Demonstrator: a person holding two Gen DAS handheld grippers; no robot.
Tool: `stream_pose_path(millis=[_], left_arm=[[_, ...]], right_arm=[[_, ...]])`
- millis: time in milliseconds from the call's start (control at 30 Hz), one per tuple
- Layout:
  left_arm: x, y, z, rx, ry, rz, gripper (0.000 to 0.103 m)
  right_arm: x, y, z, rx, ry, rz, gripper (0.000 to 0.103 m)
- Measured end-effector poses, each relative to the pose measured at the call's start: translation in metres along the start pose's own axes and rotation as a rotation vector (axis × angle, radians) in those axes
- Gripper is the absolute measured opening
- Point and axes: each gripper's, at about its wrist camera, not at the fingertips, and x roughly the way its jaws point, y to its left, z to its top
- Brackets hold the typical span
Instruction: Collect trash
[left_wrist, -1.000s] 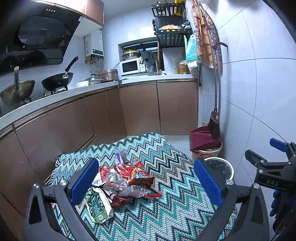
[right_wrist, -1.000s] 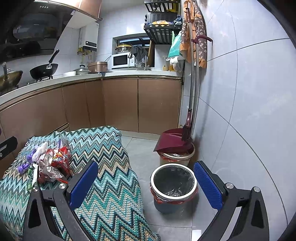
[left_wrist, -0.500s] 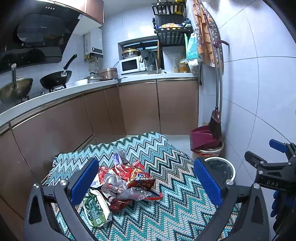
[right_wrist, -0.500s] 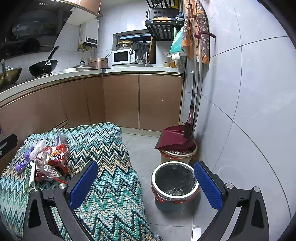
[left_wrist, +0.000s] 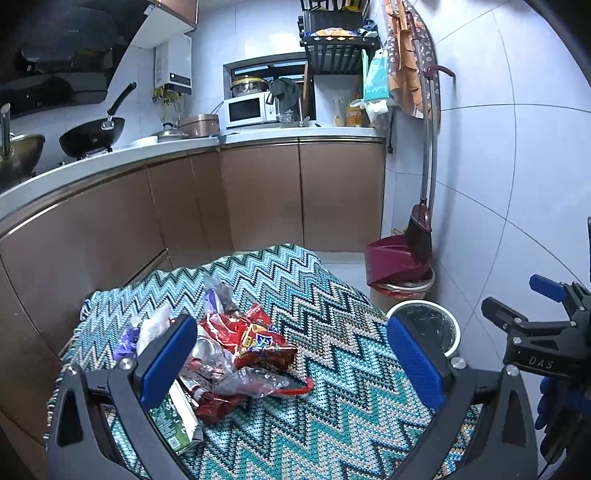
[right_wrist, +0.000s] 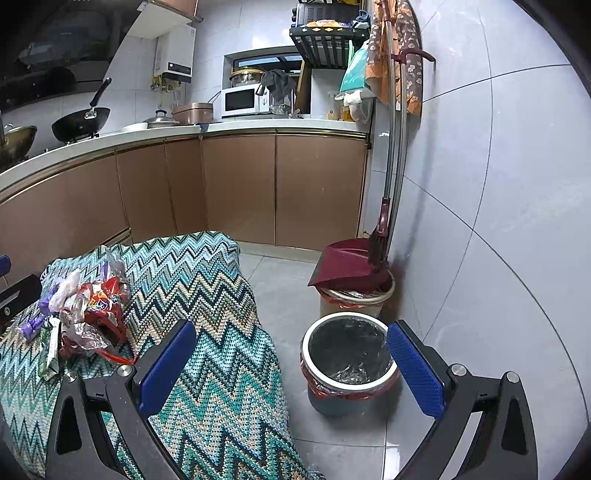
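A pile of trash (left_wrist: 236, 354), red snack wrappers, clear plastic and a green carton (left_wrist: 181, 421), lies on a zigzag-patterned cloth (left_wrist: 332, 398) over a low table. It also shows in the right wrist view (right_wrist: 85, 314). A lined bin (right_wrist: 349, 360) with a white rim stands on the floor right of the table, also in the left wrist view (left_wrist: 428, 325). My left gripper (left_wrist: 291, 362) is open and empty, above the cloth just right of the pile. My right gripper (right_wrist: 291, 365) is open and empty, between the table edge and the bin; it shows at the right of the left wrist view (left_wrist: 532, 321).
A second bin with a maroon dustpan and broom (right_wrist: 354, 273) stands against the tiled wall behind the lined bin. Brown kitchen cabinets (right_wrist: 240, 188) run along the back and left. The grey tiled floor (right_wrist: 284, 291) lies between table and cabinets.
Both grippers have drifted slightly back and up; the trash pile and bin sit a little lower in view. Nothing was grasped or moved.
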Motion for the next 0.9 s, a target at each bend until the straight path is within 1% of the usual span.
stream_pose_path(millis=[233, 400, 500, 600, 667, 733, 833, 900], left_arm=[[0.005, 0.008, -0.003, -0.027, 0.001, -0.039, 0.103], [0.008, 0.029, -0.011, -0.064, 0.02, -0.049, 0.103], [0.009, 0.05, -0.02, -0.094, 0.04, -0.039, 0.103], [0.006, 0.082, -0.035, -0.149, 0.068, -0.028, 0.103], [0.004, 0.105, -0.047, -0.19, 0.088, -0.019, 0.102], [0.0, 0.131, -0.063, -0.242, 0.118, -0.004, 0.102], [-0.001, 0.164, -0.087, -0.313, 0.166, 0.015, 0.102], [0.0, 0.176, -0.098, -0.348, 0.192, 0.024, 0.102]], right_arm=[[0.001, 0.003, 0.006, -0.011, 0.003, -0.01, 0.103], [0.005, 0.016, 0.011, -0.046, 0.016, 0.027, 0.103], [0.01, 0.034, 0.012, -0.083, 0.029, 0.089, 0.103], [0.018, 0.054, 0.013, -0.113, 0.048, 0.164, 0.103], [0.024, 0.07, 0.013, -0.138, 0.065, 0.255, 0.102], [0.031, 0.084, 0.011, -0.166, 0.086, 0.336, 0.097], [0.041, 0.107, 0.005, -0.208, 0.125, 0.441, 0.082], [0.048, 0.118, 0.001, -0.226, 0.147, 0.487, 0.079]])
